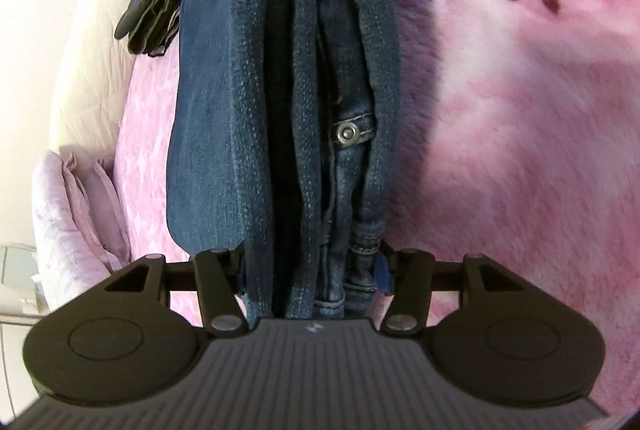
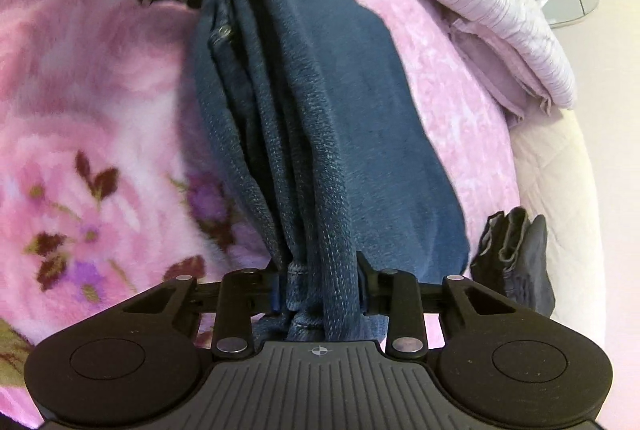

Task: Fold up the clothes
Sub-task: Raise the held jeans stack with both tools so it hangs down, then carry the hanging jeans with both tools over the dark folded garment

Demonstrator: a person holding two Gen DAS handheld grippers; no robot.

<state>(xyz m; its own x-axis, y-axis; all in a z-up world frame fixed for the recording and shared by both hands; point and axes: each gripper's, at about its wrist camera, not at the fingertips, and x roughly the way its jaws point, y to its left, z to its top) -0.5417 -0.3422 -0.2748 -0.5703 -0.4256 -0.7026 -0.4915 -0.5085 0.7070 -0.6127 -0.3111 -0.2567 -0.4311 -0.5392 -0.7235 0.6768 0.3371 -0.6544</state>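
Both grippers, left (image 1: pixel 312 270) and right (image 2: pixel 320 290), are clamped on the bunched-up jeans (image 1: pixel 320 69). The button (image 1: pixel 347 132) has lettering, way too tiny to read.

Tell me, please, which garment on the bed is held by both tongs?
The blue jeans, bunched between both tongs; the dark folded garment lies untouched near the bed's edge.

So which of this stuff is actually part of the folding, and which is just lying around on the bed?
Part of the job:
- jeans, bunched and held at both ends
- left gripper, clamped on them
- right gripper, clamped on them

Lying about:
- dark folded garment
- lilac pillows
- pink floral blanket underneath
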